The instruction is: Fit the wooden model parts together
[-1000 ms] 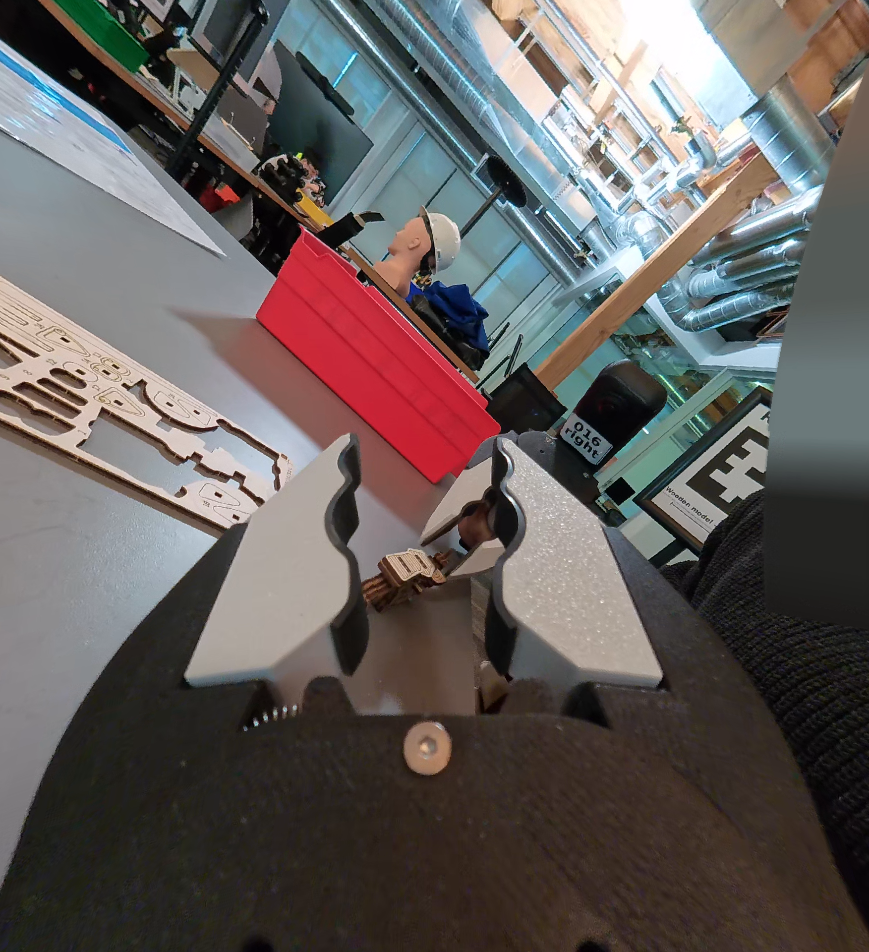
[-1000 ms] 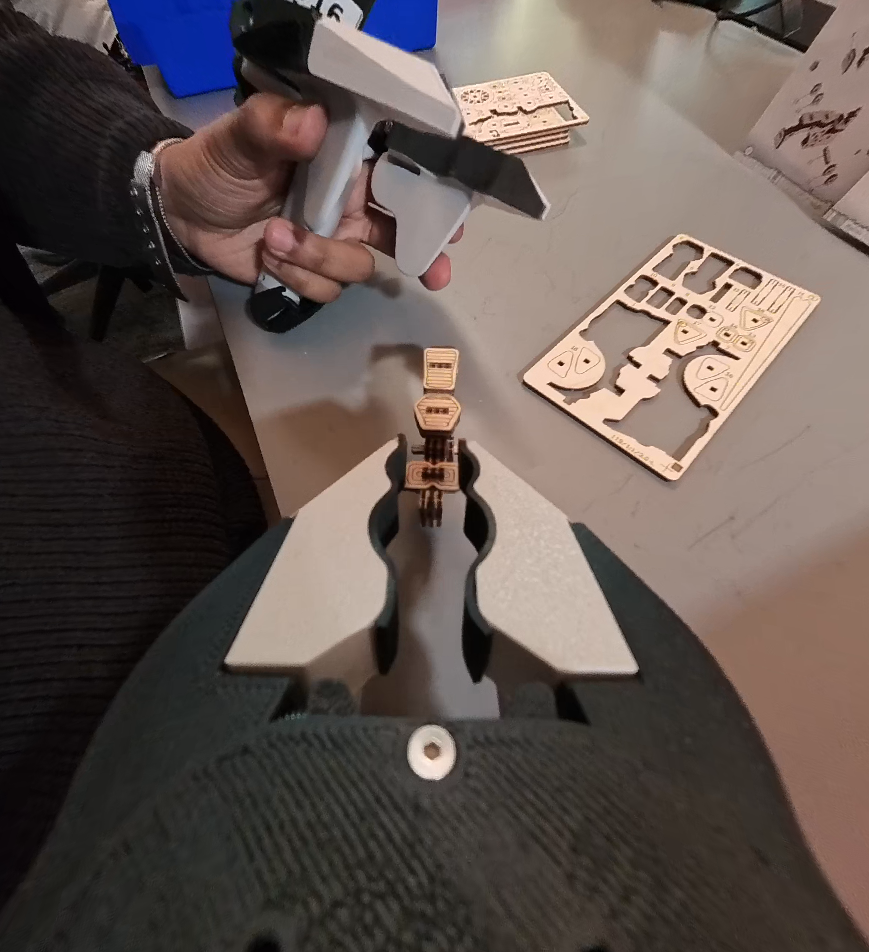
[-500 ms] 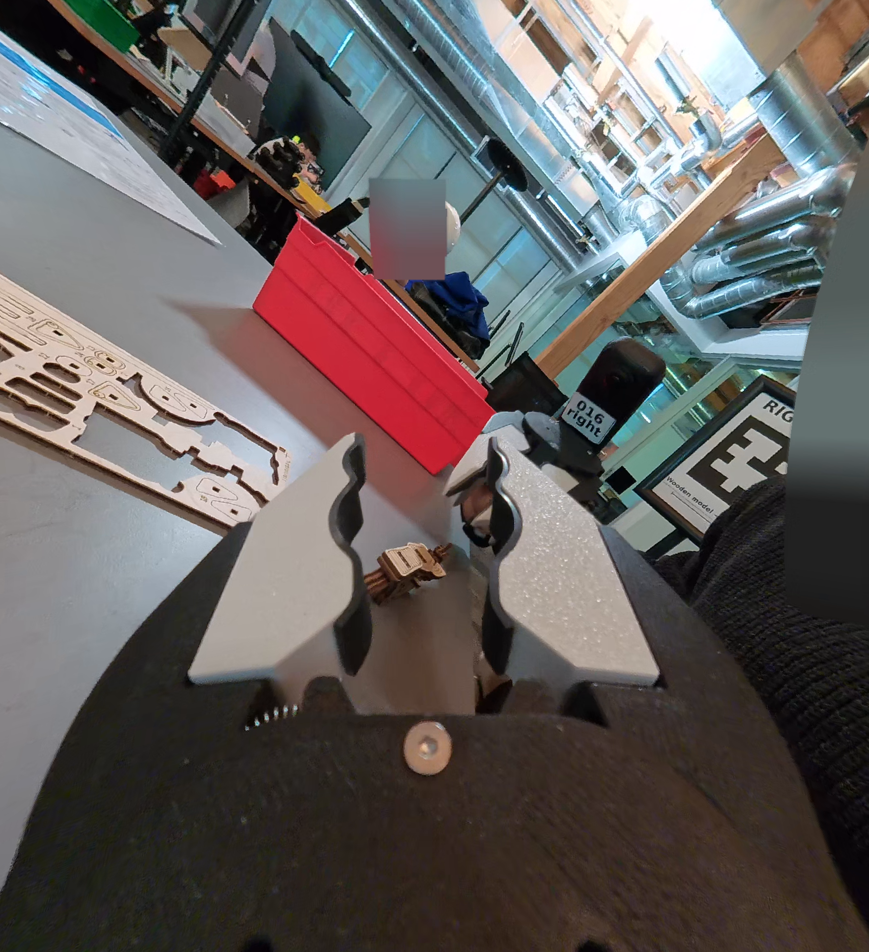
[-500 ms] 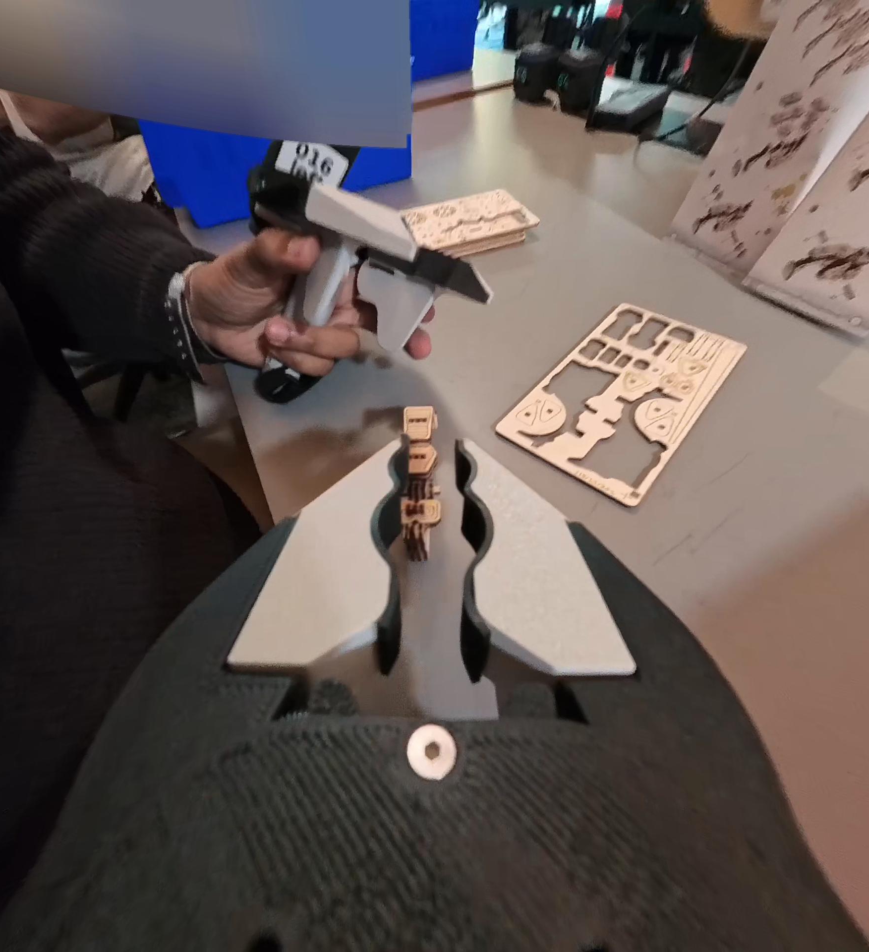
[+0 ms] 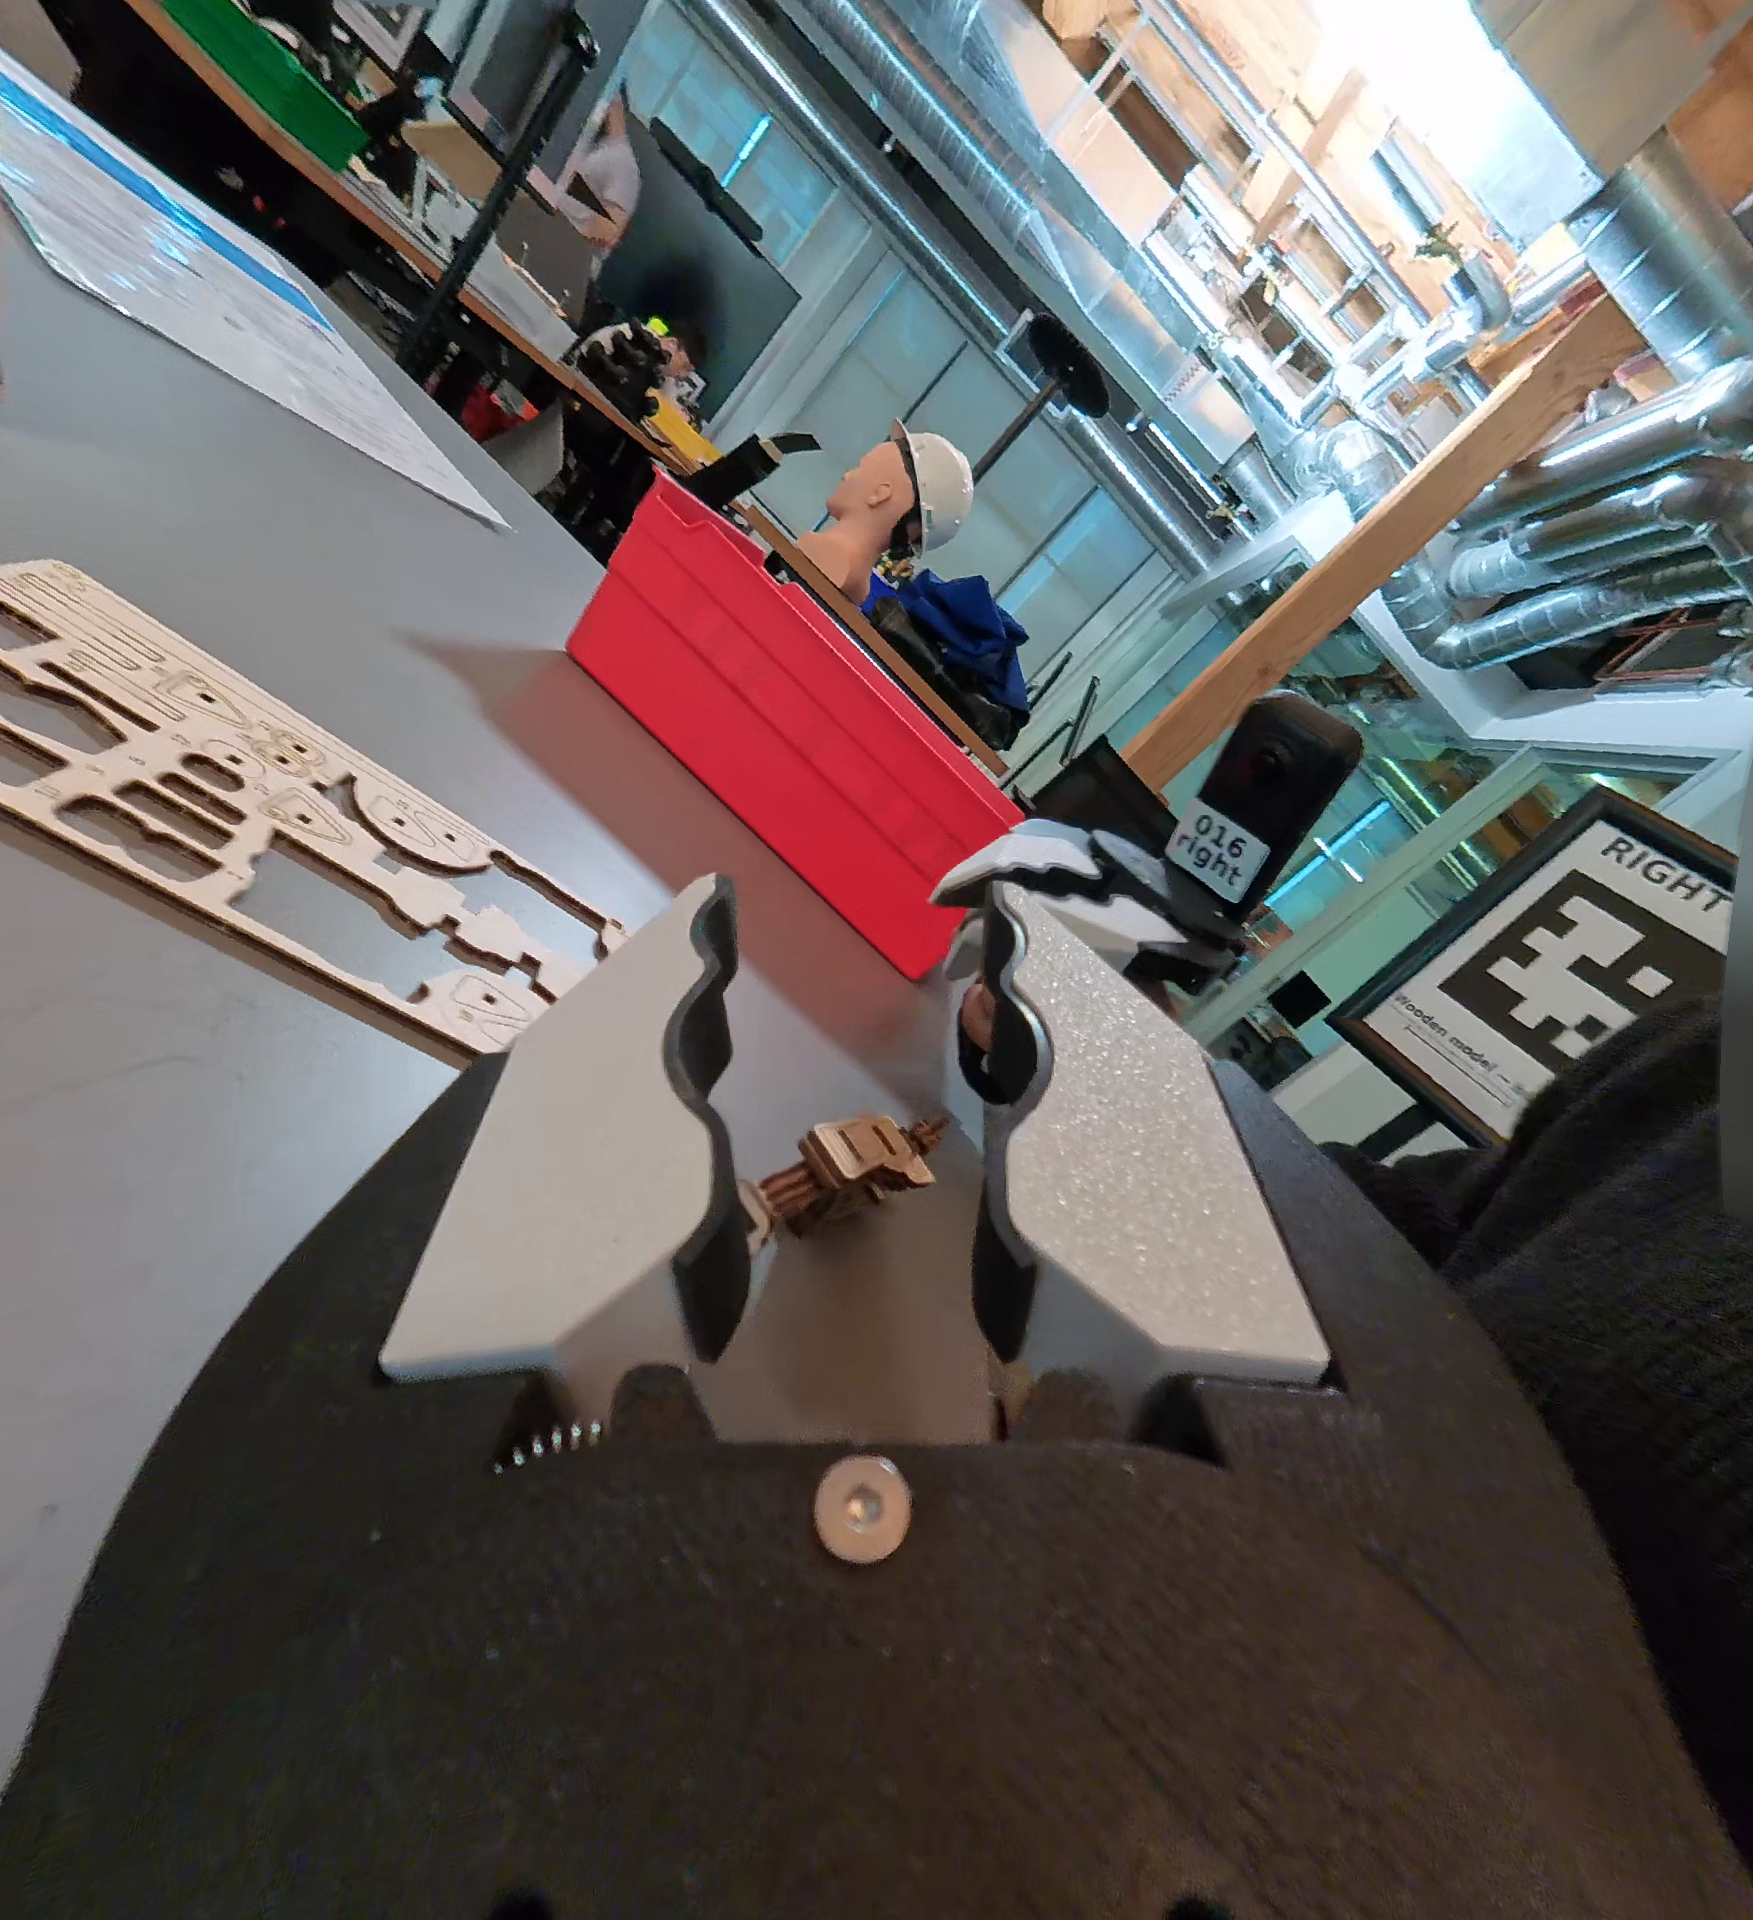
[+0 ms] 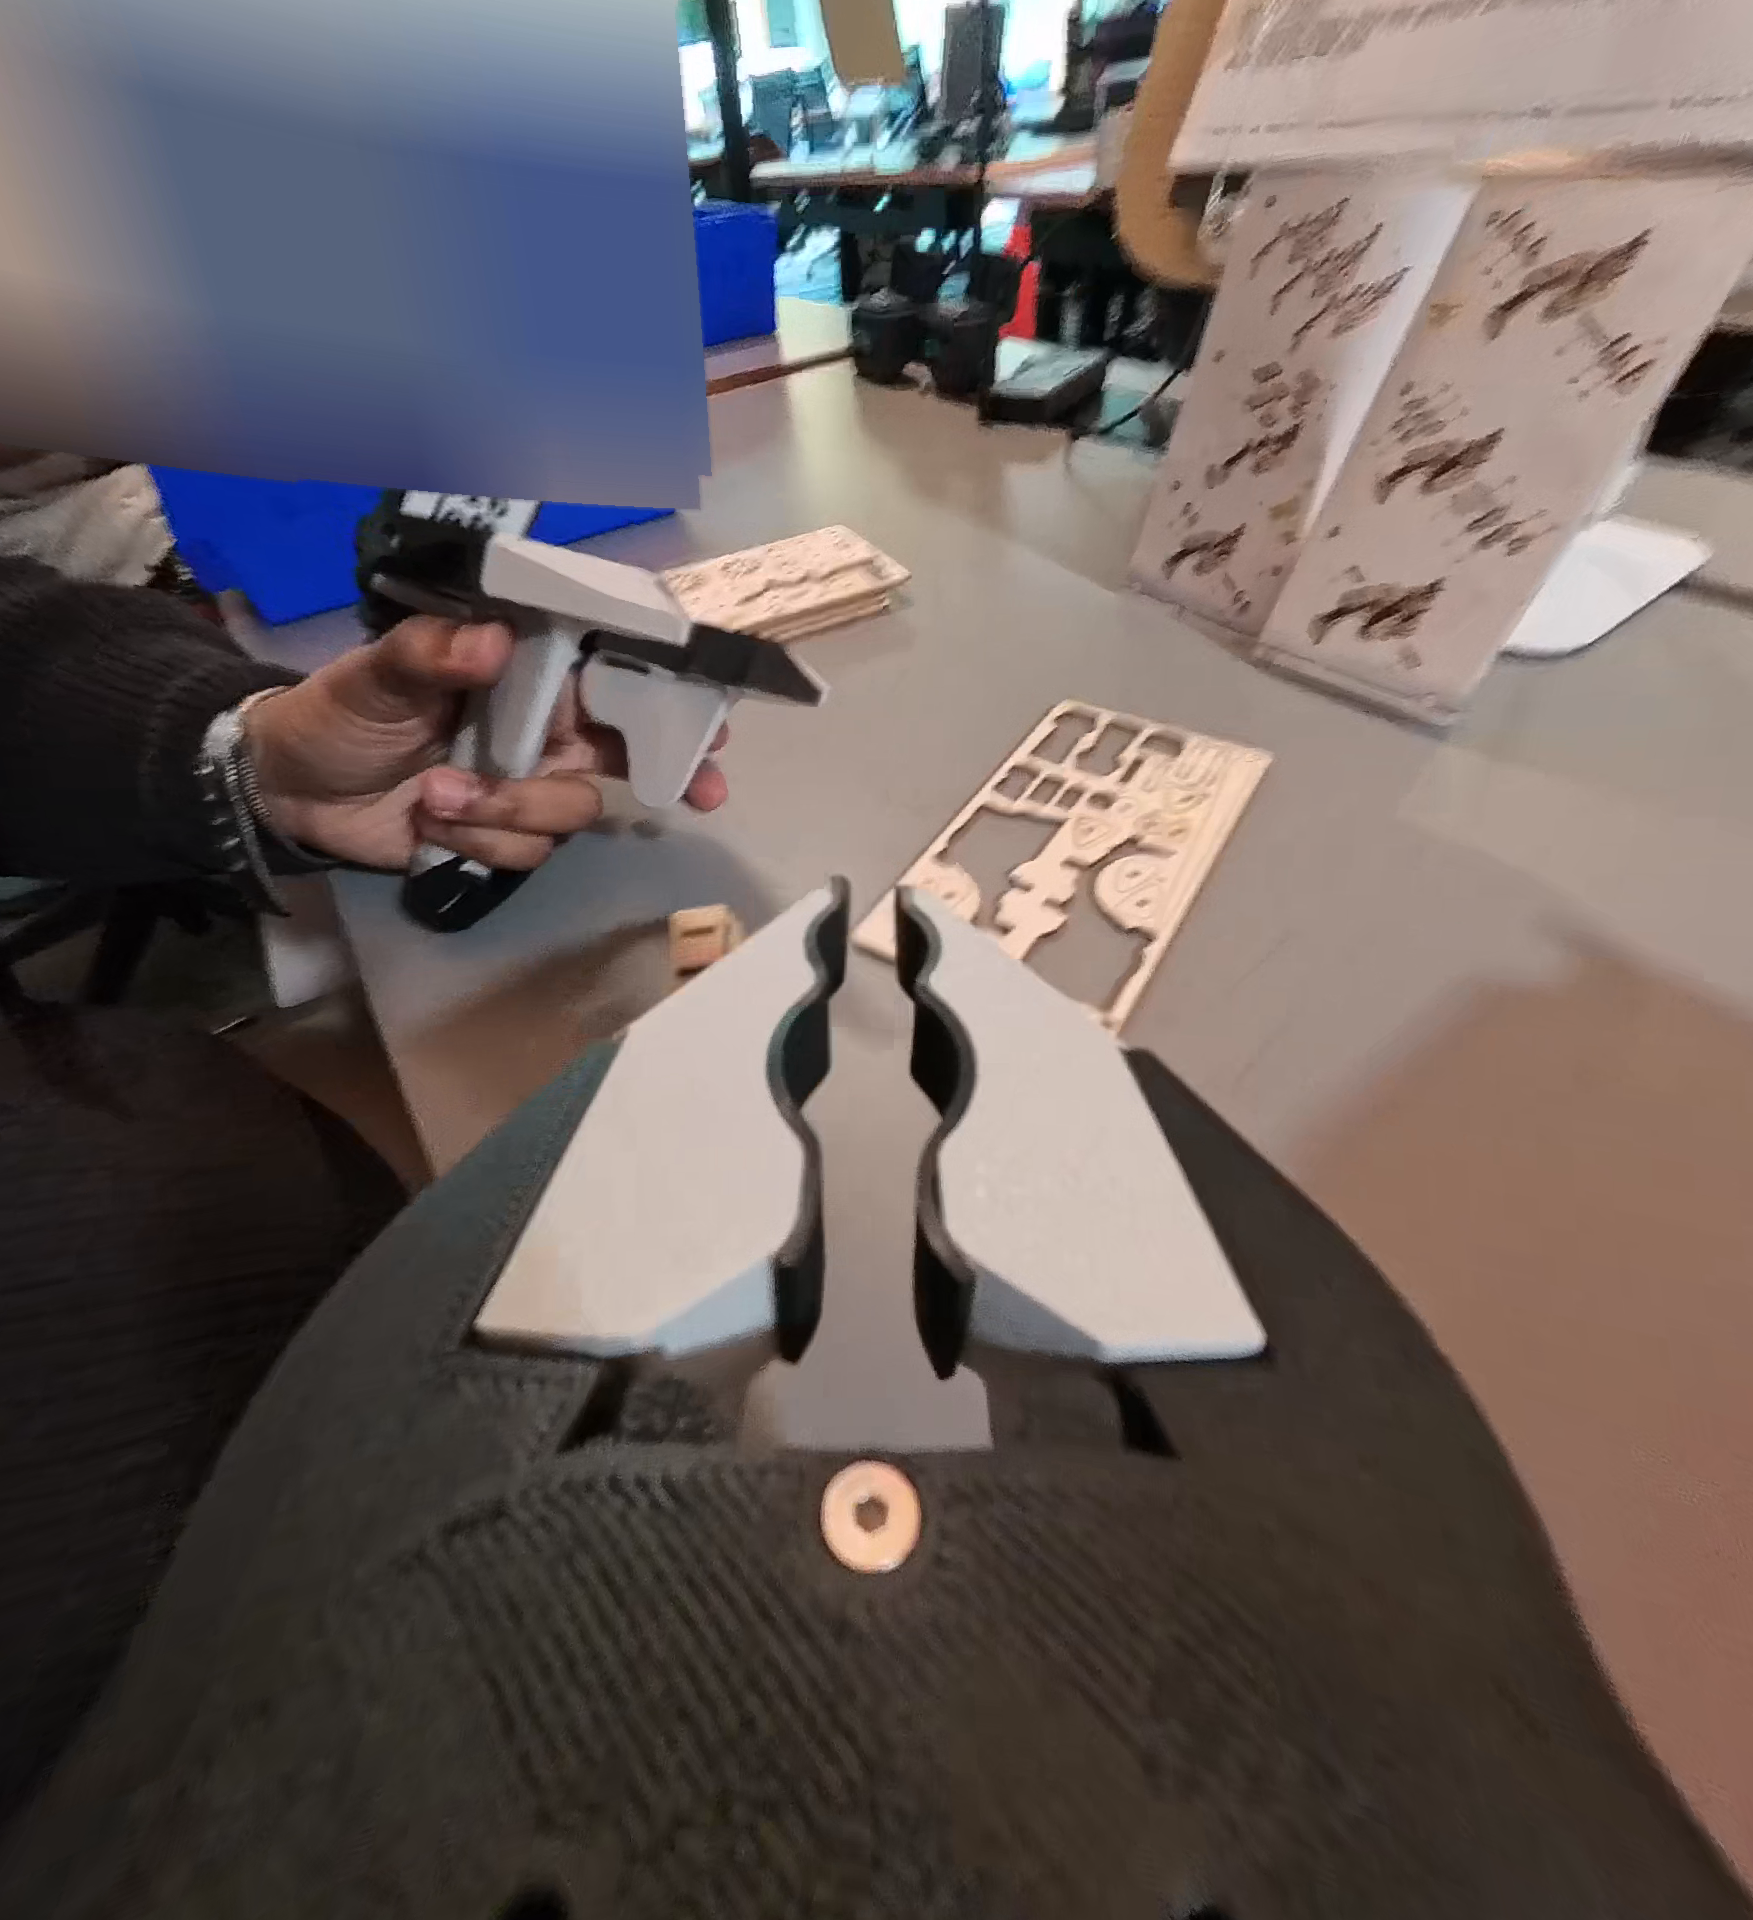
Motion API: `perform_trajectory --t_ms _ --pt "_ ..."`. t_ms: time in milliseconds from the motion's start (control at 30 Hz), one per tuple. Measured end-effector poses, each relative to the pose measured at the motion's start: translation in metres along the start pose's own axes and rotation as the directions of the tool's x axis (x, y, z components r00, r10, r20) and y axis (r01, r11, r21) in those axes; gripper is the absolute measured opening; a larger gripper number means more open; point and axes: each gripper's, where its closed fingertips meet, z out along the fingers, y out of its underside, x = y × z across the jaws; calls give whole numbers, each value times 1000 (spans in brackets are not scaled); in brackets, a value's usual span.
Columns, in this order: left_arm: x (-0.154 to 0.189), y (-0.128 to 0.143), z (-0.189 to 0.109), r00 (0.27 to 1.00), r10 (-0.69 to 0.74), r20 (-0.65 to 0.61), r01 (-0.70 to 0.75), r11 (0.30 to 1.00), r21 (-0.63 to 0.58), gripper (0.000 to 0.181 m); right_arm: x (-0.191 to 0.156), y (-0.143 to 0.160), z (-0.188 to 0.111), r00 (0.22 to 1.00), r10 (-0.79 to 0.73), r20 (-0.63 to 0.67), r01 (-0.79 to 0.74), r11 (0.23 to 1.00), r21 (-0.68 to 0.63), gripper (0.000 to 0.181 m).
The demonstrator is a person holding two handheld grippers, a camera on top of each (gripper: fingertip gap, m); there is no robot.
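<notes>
Released, the small brown wooden model [image 5: 856,1169] lies on the grey bench [image 5: 124,1143]; right gripper [image 6: 867,914] lifts away empty, fingers narrowly parted, while left gripper [image 5: 851,935] hovers level, fingers open.

A grey surface [image 5: 186,1091] runs across the room, its matte top catching soft daylight. At its far side sits a long red bin [image 5: 778,769], and past that a mannequin head in a white hard hat [image 5: 913,499] stands beside a bundle of blue cloth [image 5: 955,623]. Tall glazed panels [image 5: 976,416] form the far wall. Overhead, silver ducts [image 5: 1630,540] cluster by a slanting wooden beam [image 5: 1391,561], with bright light pouring in from above. Seen the other way, a blue crate [image 6: 259,530] sits far left, white printed boards [image 6: 1371,436] stand propped far right, and dark desks [image 6: 913,177] crowd the distance.
</notes>
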Motion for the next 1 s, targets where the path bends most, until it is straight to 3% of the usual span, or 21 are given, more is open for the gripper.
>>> perform_trajectory --t_ms 133,267,333,400,500,667,833,1000 --pt "-19 -22 -10 995 37 89 -44 996 81 46 24 -20 -2 993 -60 -99 70 992 100 6" --pt "-38 -41 -19 986 34 165 -58 987 148 46 50 -12 22 994 1 -106 4 999 46 15" --pt "-46 -43 -17 977 34 212 -67 987 147 44 79 -9 38 981 10 -192 -8 1000 8 16" --pt "-51 -44 -11 970 44 240 -77 988 131 42 109 -18 58 964 100 -248 -96 995 26 25" --pt "-71 -57 -7 943 55 329 -110 982 153 43 136 -31 85 944 243 -221 -234 970 64 29" --pt "-105 -80 -4 904 -6 428 -94 973 212 43 128 8 101 927 340 -159 -363 919 -154 30" --pt "-114 -72 8 883 11 469 -80 988 129 43 116 23 92 954 212 -211 -255 944 -208 34" --pt "-118 -67 13 879 12 477 -59 995 85 43 137 11 116 969 42 -244 -102 966 -239 37"
